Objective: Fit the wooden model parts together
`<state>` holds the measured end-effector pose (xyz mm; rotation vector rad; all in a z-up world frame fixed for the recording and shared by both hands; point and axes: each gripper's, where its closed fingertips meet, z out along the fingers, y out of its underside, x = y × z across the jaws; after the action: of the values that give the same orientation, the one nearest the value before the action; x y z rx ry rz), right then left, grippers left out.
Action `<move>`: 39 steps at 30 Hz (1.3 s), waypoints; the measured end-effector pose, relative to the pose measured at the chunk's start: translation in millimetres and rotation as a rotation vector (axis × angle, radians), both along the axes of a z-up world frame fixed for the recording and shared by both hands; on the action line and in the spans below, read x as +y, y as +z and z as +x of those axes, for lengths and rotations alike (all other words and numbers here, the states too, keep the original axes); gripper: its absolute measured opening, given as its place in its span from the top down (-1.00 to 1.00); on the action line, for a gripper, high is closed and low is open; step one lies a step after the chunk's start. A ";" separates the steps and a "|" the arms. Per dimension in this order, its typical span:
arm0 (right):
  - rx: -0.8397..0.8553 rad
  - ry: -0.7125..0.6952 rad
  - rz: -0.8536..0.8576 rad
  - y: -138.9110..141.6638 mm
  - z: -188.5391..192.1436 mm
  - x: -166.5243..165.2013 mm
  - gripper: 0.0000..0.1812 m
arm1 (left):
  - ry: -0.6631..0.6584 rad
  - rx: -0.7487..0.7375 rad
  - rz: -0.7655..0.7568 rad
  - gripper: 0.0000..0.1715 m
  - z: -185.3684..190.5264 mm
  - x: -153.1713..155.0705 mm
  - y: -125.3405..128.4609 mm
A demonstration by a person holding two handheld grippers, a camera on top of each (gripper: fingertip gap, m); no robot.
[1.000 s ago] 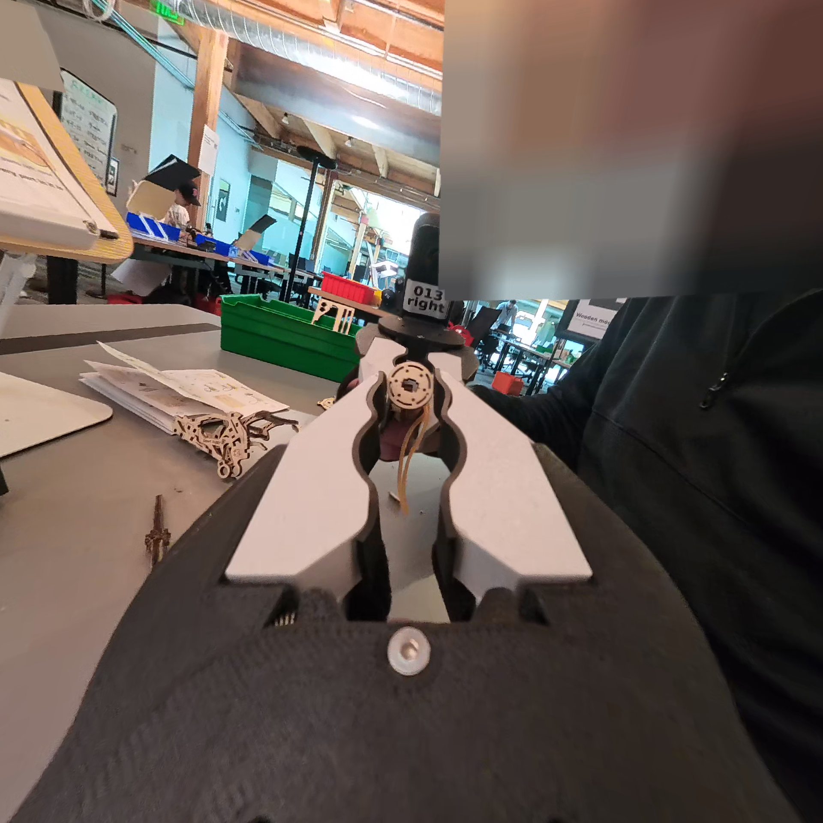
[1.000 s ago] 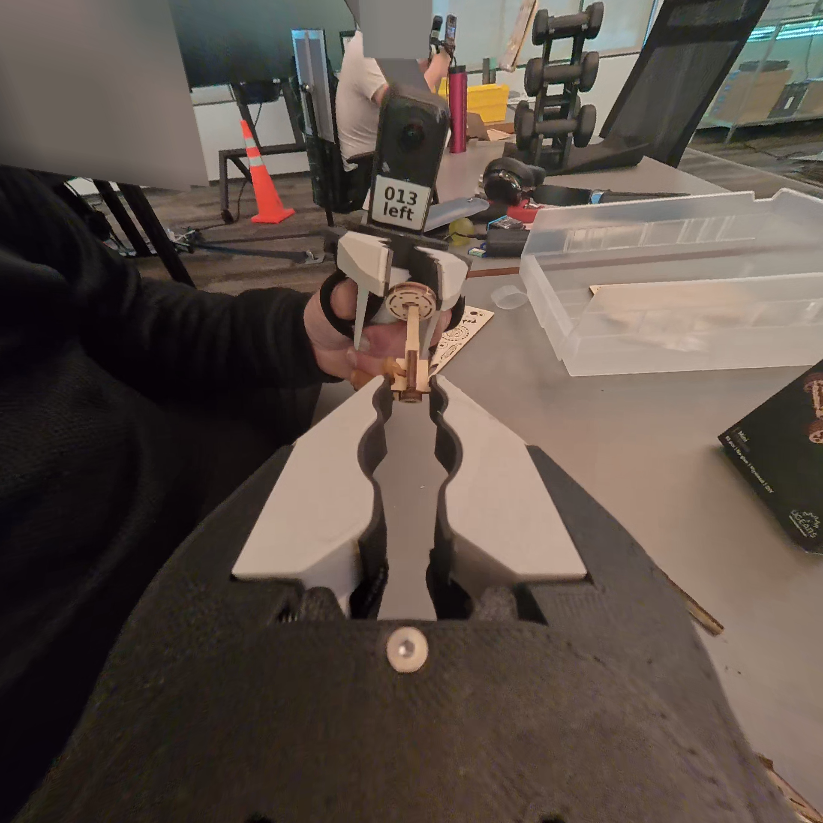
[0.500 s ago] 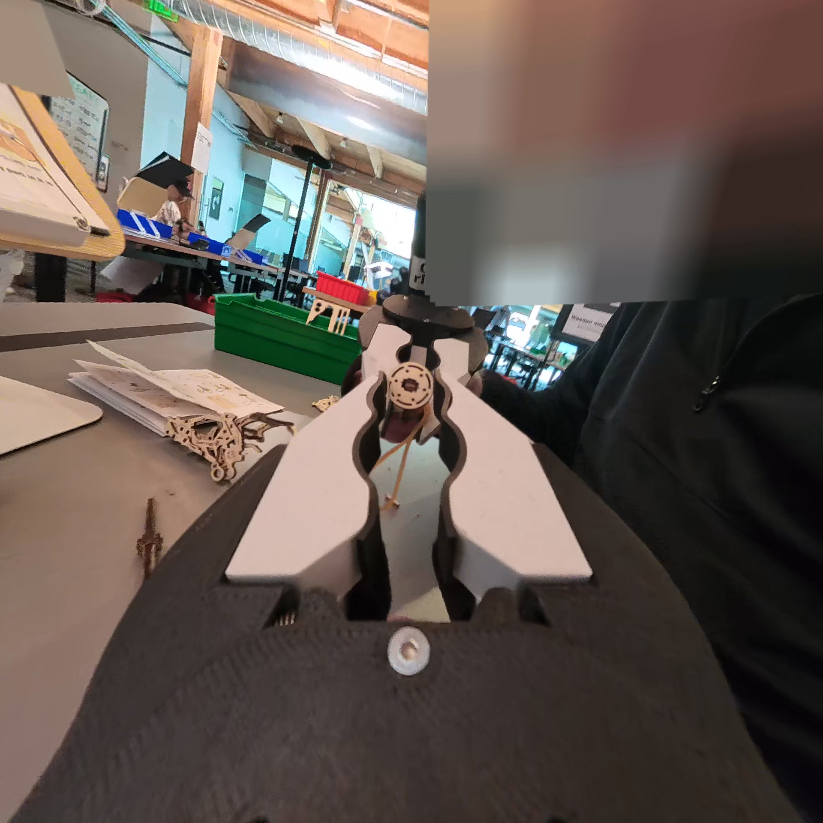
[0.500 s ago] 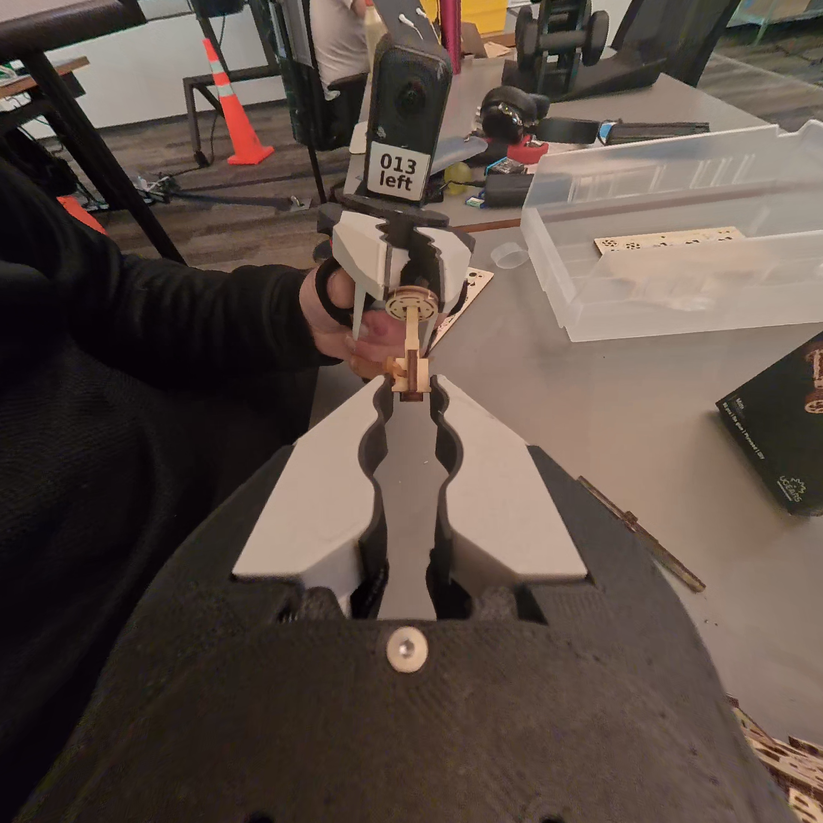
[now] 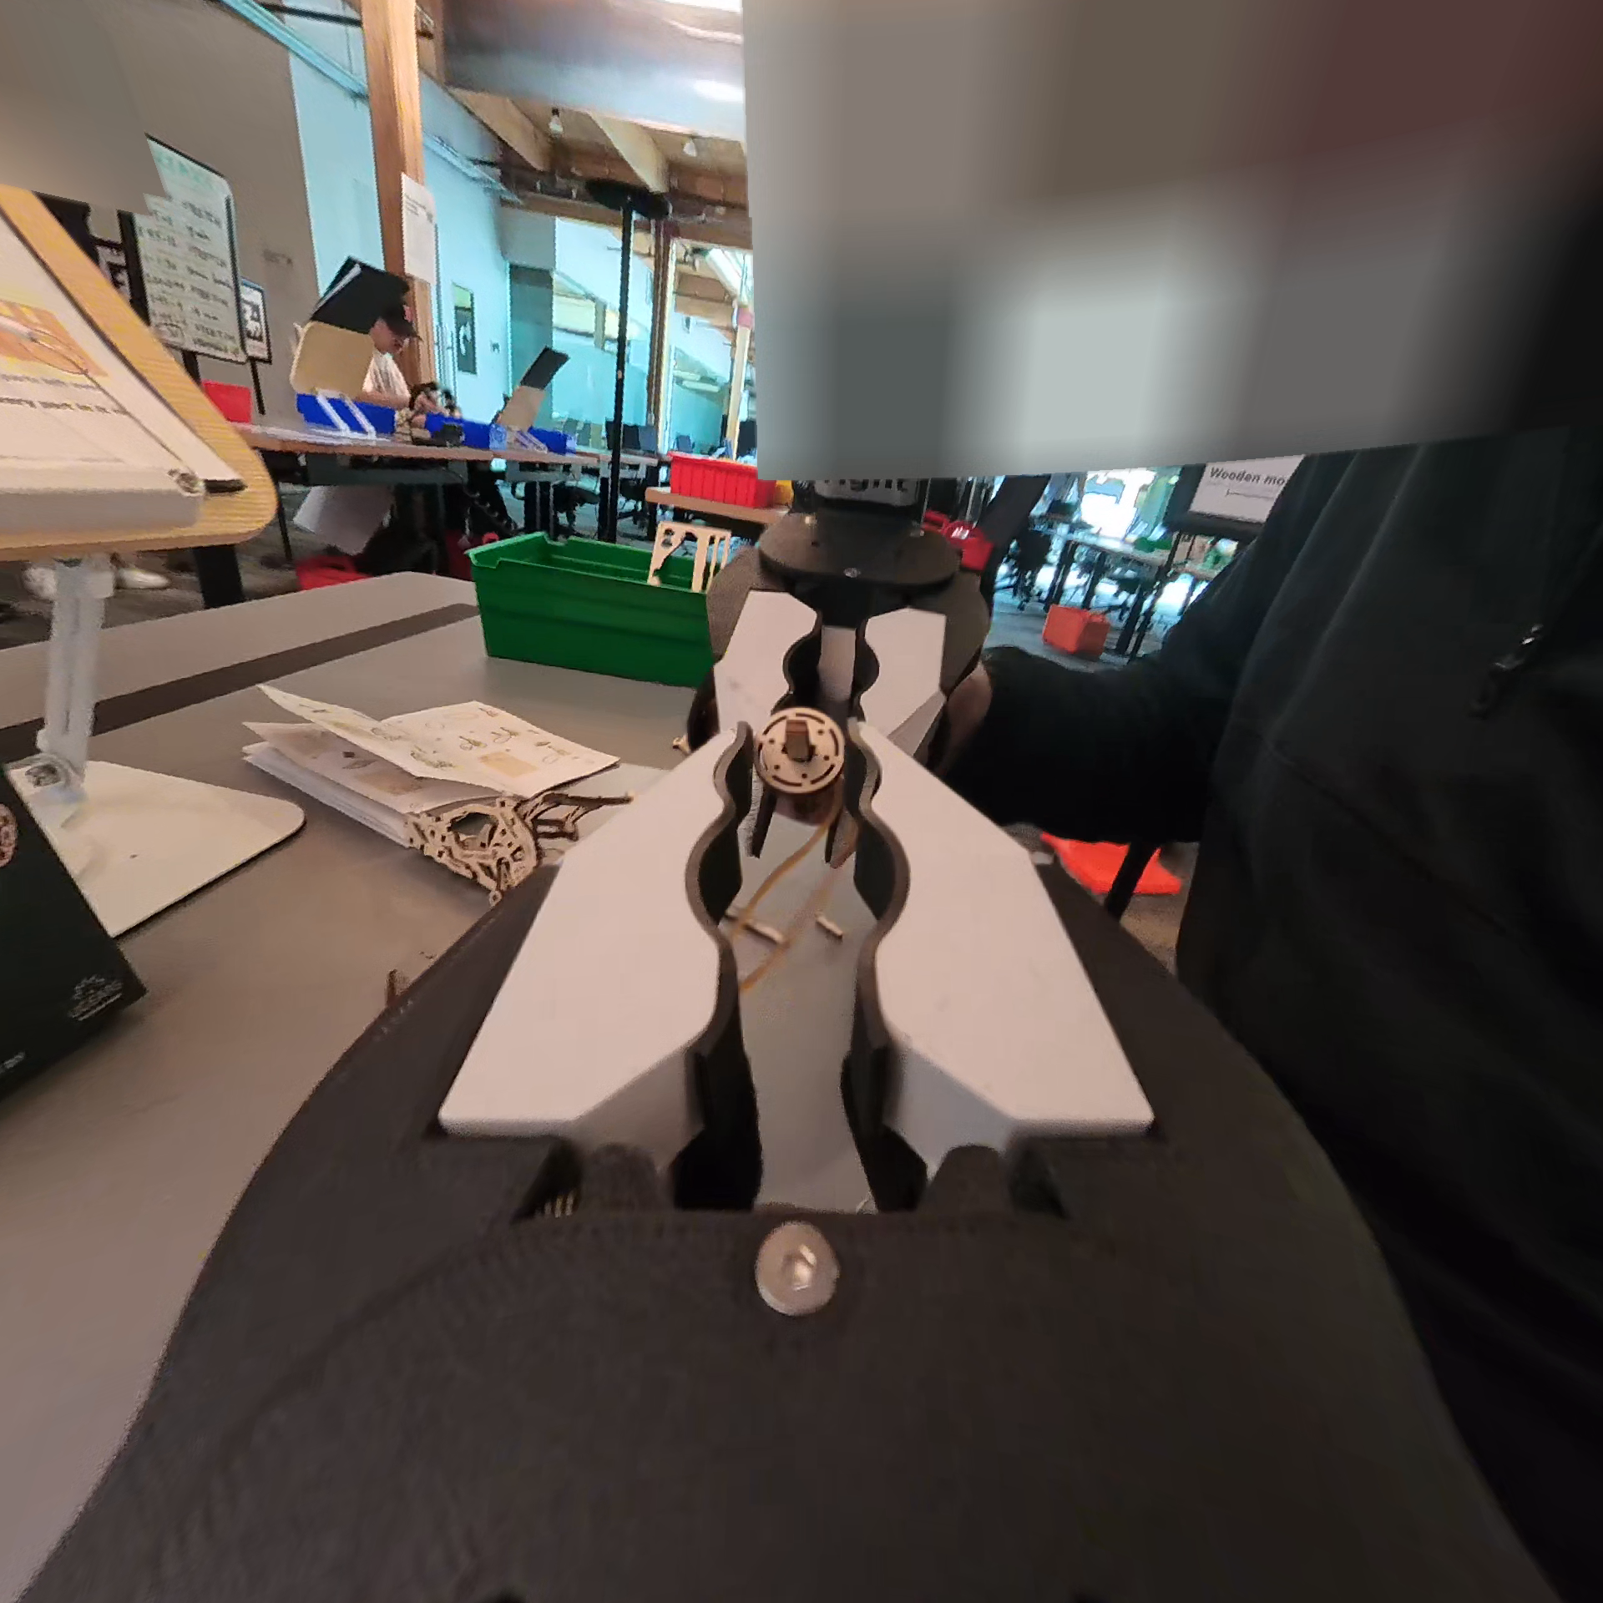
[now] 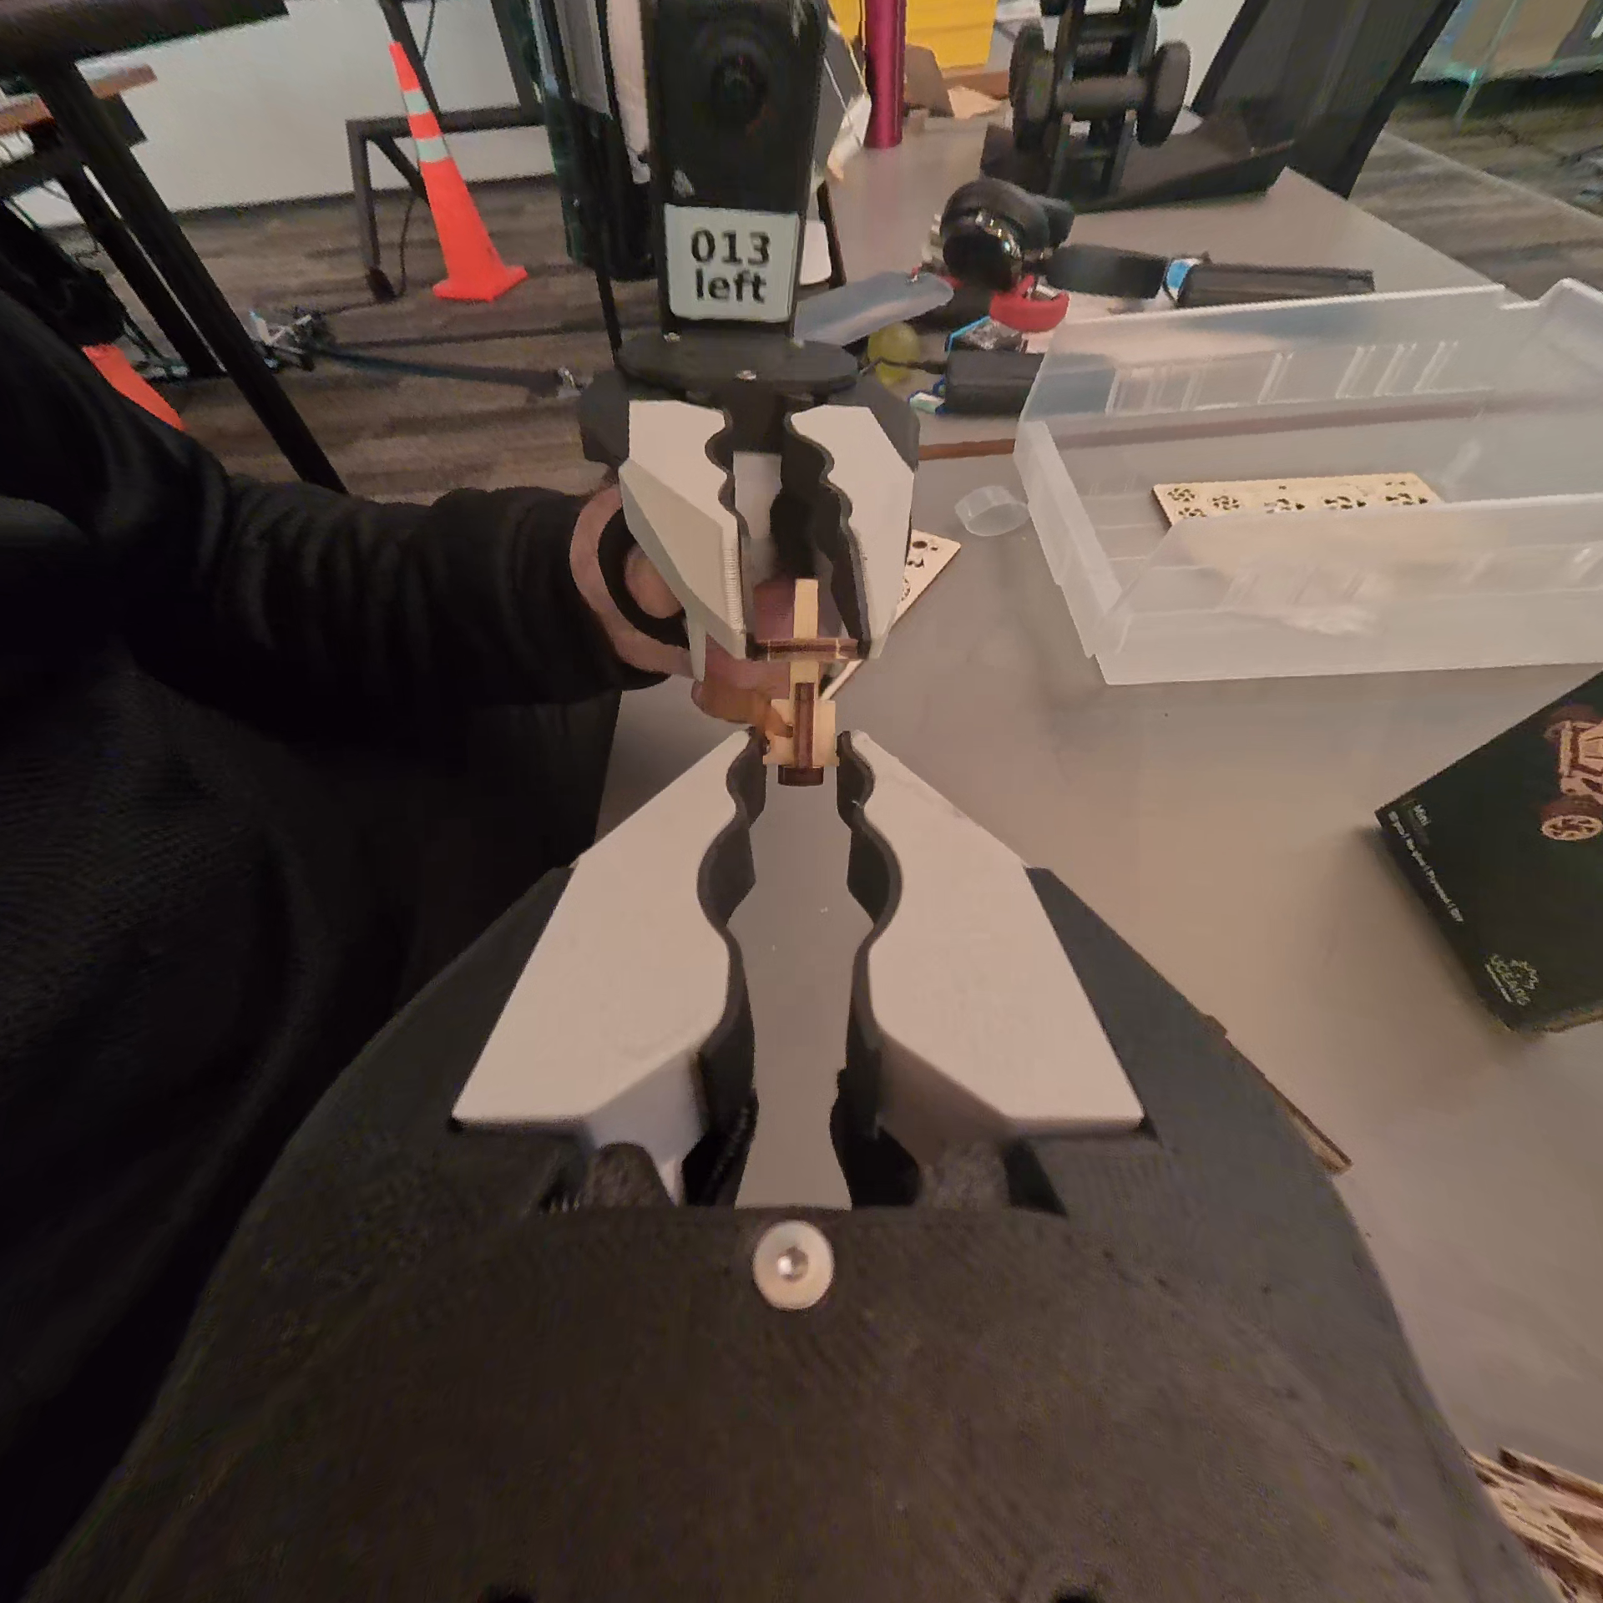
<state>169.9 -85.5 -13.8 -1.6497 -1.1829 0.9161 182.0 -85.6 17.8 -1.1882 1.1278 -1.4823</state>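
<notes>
My left claw (image 5: 798,763) pinches the wheel (image 5: 799,750) at its tips, my right claw (image 6: 800,759) clamps the axle (image 6: 802,694) dead ahead, tip to tip, axle running straight between us.

A green plastic bin (image 5: 590,607) sits at the grey table's (image 5: 260,997) far edge; a clear plastic tray (image 6: 1318,520) near its right edge.
</notes>
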 end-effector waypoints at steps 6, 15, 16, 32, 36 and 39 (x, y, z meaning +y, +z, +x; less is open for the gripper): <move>0.043 -0.021 0.016 7.6 0.1 1.1 0.86 | 0.000 -0.052 -0.045 0.79 -3.0 1.9 2.5; 0.079 -0.037 -0.003 16.8 1.0 1.5 0.86 | -0.053 -0.117 -0.168 0.78 -5.3 3.3 1.9; 0.068 -0.043 -0.002 17.4 1.3 2.2 0.86 | -0.057 -0.132 -0.184 0.78 -5.3 4.0 1.4; 0.004 -0.062 0.039 21.3 3.0 1.2 0.86 | -0.119 -0.200 -0.263 0.79 -0.3 0.8 6.6; 0.017 -0.066 0.043 18.7 3.7 1.7 0.86 | -0.085 -0.163 -0.222 0.79 1.6 0.6 7.4; 0.028 -0.058 0.051 16.6 2.1 0.2 0.86 | -0.078 -0.150 -0.206 0.79 3.9 -1.8 10.4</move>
<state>172.1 -85.3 2.8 -1.6167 -1.1252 0.8631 185.9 -87.4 28.3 -1.1599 0.9469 -1.7509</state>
